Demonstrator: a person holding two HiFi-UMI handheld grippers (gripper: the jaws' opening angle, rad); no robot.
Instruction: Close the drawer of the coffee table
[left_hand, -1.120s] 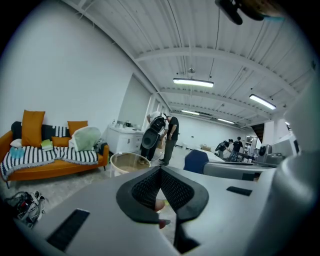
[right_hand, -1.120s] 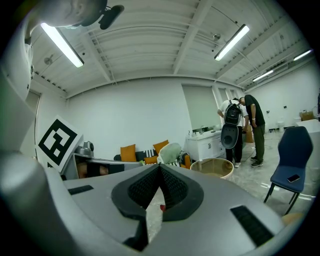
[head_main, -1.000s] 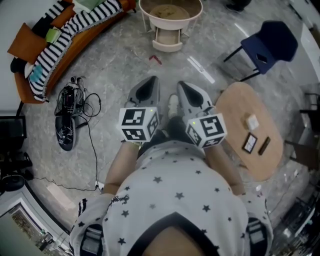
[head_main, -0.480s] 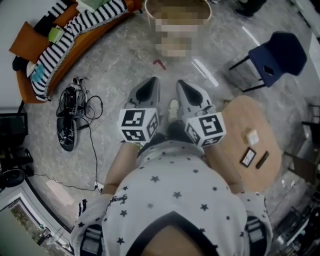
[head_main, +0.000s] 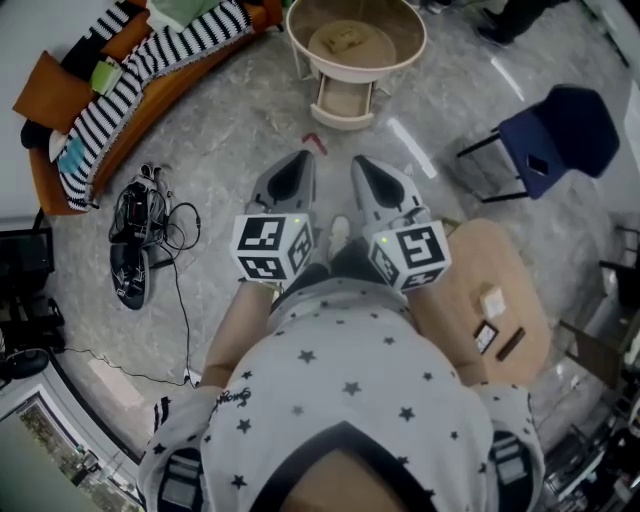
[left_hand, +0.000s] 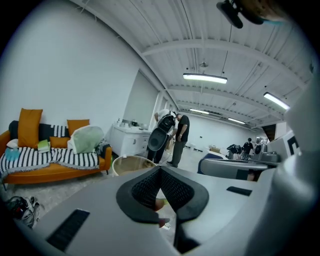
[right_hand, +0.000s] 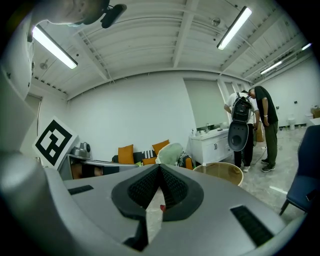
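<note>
**Head view:** approach phase by my read, nothing is on the drawer yet.
- The coffee table (head_main: 408, 52) is at top centre of the frame: round, pale rim, tan top, thin legs.
- Its drawer (head_main: 343, 100) is pulled out toward the person, below the rim. The front is pale and the inside looks bare.
- The left gripper (head_main: 298, 160) and right gripper (head_main: 360, 163) are mid-frame, side by side. Both point up-frame at the table and are well apart from it.
- A small red thing (head_main: 314, 143) lies on the floor between the tips and the drawer.
- The sofa (head_main: 120, 80) at upper left, the blue chair (head_main: 560, 125) at upper right and the oval wooden table (head_main: 500, 300) at lower right are all off the path.

**Left gripper view:** the left gripper (left_hand: 160, 170) has its jaws together, pads meeting at the tip, with nothing between them. The coffee table (left_hand: 131, 161) rim shows just left of the tip at centre-left. The drawer is hidden behind the gripper body.

**Right gripper view:** the right gripper (right_hand: 159, 167) is also closed and empty. The coffee table (right_hand: 220, 172) rim is right of the tip, lower centre-right. The drawer is not visible here either.

**Next:**
- Close the gap to the table and drop the tips to drawer-front height.
- Set the closed tips flat on the front face and push straight in along the slide. Closed jaws are fine for pushing.

**Risk:** the table looks light, so an off-centre push could skew the drawer or shove the whole table.
</note>
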